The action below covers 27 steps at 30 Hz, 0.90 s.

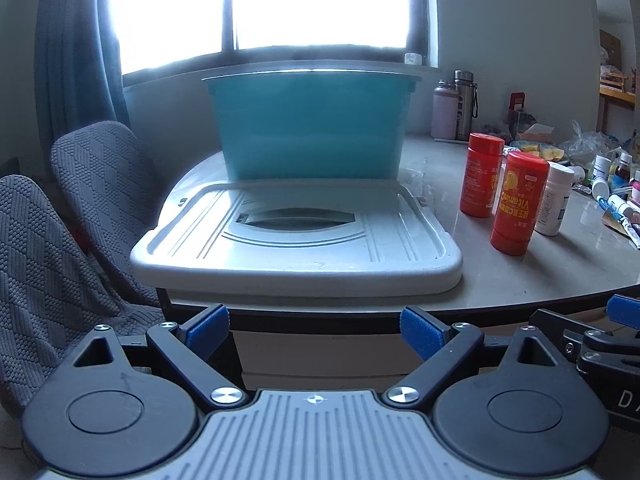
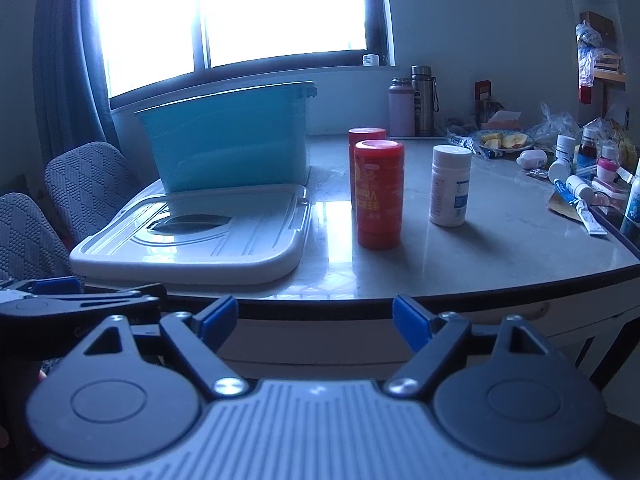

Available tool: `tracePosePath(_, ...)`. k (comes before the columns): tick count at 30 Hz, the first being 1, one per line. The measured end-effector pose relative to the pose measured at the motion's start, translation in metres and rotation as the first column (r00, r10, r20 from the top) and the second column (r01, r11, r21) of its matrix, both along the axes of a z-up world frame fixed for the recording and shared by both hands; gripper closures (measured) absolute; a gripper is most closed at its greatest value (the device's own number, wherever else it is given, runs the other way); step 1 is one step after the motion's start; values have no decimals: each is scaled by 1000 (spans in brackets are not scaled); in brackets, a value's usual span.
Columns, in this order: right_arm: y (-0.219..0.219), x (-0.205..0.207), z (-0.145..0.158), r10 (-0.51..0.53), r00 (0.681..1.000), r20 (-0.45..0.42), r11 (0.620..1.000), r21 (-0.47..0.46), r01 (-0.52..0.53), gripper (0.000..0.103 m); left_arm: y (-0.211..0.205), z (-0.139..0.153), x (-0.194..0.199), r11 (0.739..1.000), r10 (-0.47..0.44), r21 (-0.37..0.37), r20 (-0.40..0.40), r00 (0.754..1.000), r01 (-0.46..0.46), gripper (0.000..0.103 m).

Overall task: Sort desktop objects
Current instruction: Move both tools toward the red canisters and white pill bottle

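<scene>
A teal storage bin point(image 1: 308, 124) point(image 2: 228, 140) stands at the table's far left, with its white lid point(image 1: 296, 236) point(image 2: 196, 240) lying flat in front of it. Two red vitamin bottles, a near one point(image 1: 518, 204) point(image 2: 378, 194) and a far one point(image 1: 482, 174) point(image 2: 366, 134), stand upside down beside a white pill bottle point(image 1: 556, 200) point(image 2: 450, 186). My left gripper point(image 1: 316, 330) hangs open before the table edge, below the lid. My right gripper point(image 2: 316, 322) is open too, short of the edge and facing the red bottles. Neither holds anything.
Two flasks point(image 2: 414, 100) stand at the back by the wall. Small bottles, tubes, bags and a fruit plate point(image 2: 502, 140) crowd the right side. Grey padded chairs point(image 1: 80, 208) sit left of the table. The right gripper's side point(image 1: 600, 344) shows at the left view's edge.
</scene>
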State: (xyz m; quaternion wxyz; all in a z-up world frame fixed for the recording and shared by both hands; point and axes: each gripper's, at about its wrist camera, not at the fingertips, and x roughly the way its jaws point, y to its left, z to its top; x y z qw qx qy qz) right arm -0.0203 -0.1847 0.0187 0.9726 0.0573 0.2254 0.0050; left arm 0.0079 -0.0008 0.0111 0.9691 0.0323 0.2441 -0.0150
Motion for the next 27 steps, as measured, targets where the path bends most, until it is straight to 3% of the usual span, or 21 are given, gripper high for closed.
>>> tracePosePath(27, -46, 16, 2, -79, 997, -25, 997, -13, 79, 18, -60, 25, 32, 990, -138, -16, 46, 989, 139, 9)
